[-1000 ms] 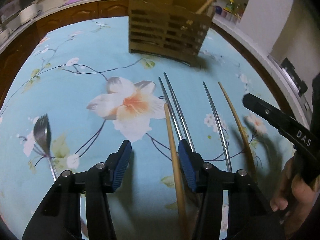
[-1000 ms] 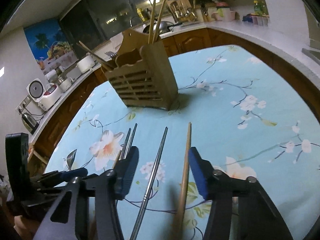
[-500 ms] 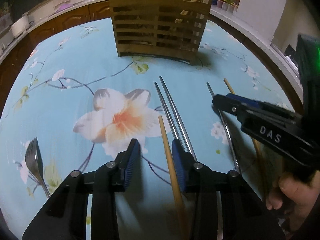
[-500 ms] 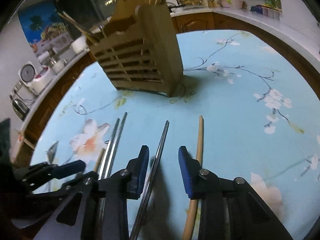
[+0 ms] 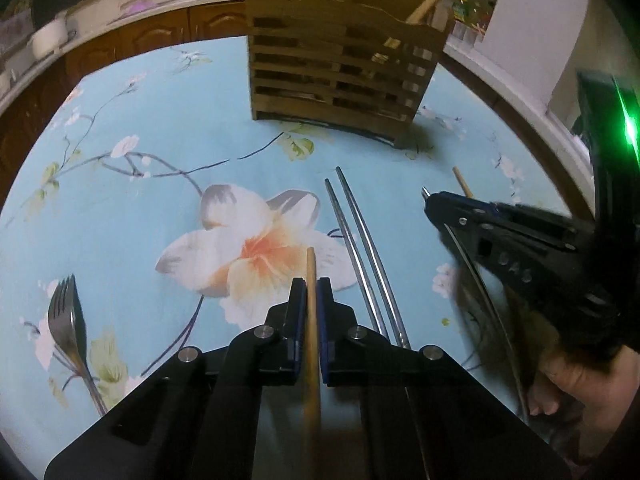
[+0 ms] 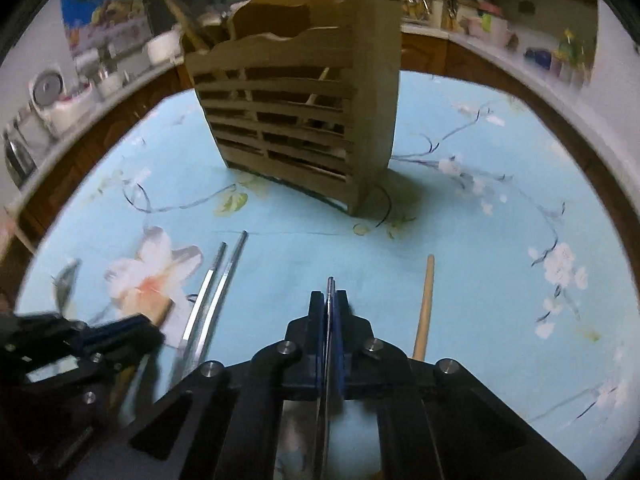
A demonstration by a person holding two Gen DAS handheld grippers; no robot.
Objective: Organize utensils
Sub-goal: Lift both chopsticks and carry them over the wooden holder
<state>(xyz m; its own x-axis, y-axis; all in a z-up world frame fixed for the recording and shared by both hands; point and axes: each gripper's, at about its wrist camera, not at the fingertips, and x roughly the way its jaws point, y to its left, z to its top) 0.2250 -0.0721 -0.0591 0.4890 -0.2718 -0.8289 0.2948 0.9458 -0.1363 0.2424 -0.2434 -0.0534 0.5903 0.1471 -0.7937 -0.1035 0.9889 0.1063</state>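
My left gripper is shut on a wooden chopstick whose tip sticks out past the blue pads. My right gripper is shut on a single metal chopstick; in the left wrist view it shows at the right as right gripper. Two metal chopsticks lie side by side on the cloth between the grippers. Another wooden chopstick lies right of my right gripper. A slatted wooden utensil holder stands behind, with sticks in it. A metal fork lies at far left.
The table wears a light-blue flowered cloth. Brown cabinets and a white counter with kitchen appliances curve around the far side. A person's hand holds the right gripper at the lower right of the left wrist view.
Both grippers went from open to shut: the left closed on the wooden chopstick, the right on the single metal chopstick. Both moved closer to the holder.
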